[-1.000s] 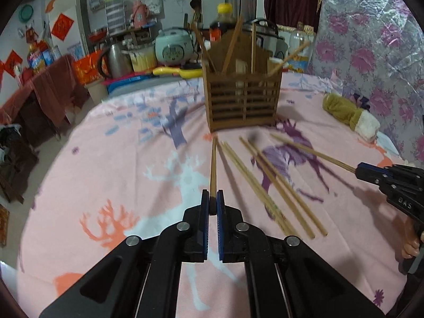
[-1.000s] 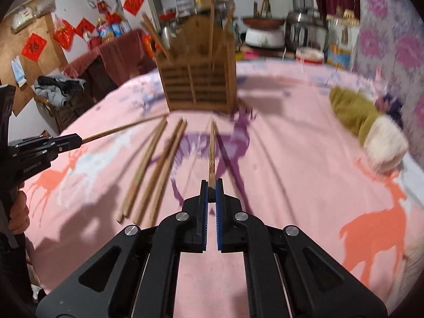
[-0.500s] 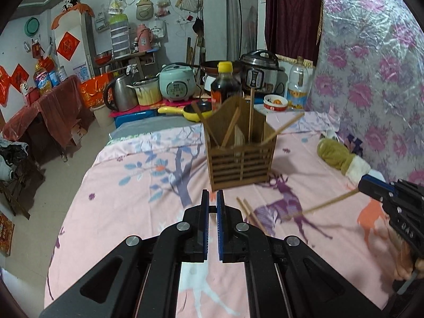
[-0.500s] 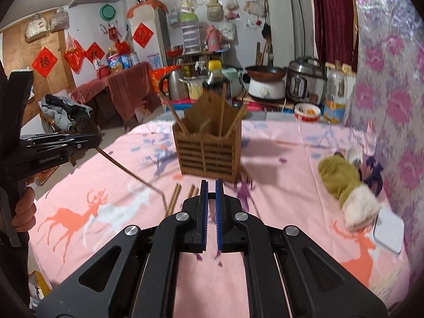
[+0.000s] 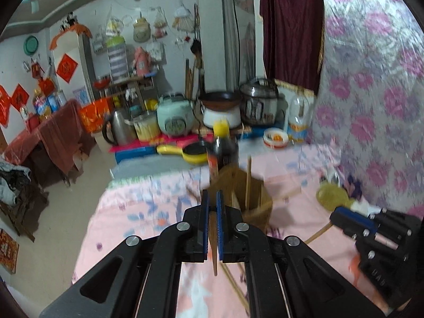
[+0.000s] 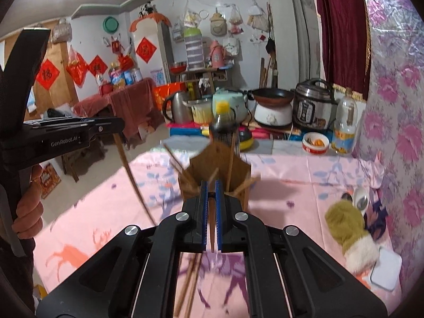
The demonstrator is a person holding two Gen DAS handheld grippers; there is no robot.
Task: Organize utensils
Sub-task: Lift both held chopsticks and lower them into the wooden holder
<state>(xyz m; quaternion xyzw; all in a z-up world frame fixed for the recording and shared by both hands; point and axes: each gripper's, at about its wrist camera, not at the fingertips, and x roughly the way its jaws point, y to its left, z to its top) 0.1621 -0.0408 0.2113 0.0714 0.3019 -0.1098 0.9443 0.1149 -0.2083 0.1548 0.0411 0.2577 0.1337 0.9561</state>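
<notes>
My left gripper [image 5: 212, 198] is shut on one wooden chopstick [image 5: 213, 251], which hangs down between the blue pads above the pink tablecloth [image 5: 137, 212]. The slatted wooden holder [image 5: 249, 198], with several chopsticks standing in it, sits just beyond the fingertips. My right gripper [image 6: 211, 188] is likewise shut on a chopstick [image 6: 212, 228], with the holder [image 6: 220, 167] right ahead. Each view shows the other gripper: the right one [image 5: 335, 216] with its chopstick [image 5: 316, 235], the left one [image 6: 116, 127] with its chopstick [image 6: 132, 177]. Loose chopsticks [image 6: 190, 286] lie on the cloth below.
A dark sauce bottle [image 5: 221, 151] stands behind the holder. A green and white plush mitten [image 6: 347, 228] and a white box [image 6: 385, 270] lie at the right, against a floral-covered wall [image 6: 397, 106]. Cookers and a kettle [image 6: 180, 108] crowd the far end.
Both grippers have risen well off the table, each lifting a chopstick that lay flat before. The chopsticks now hang down, and the holder has dropped low in both views.
</notes>
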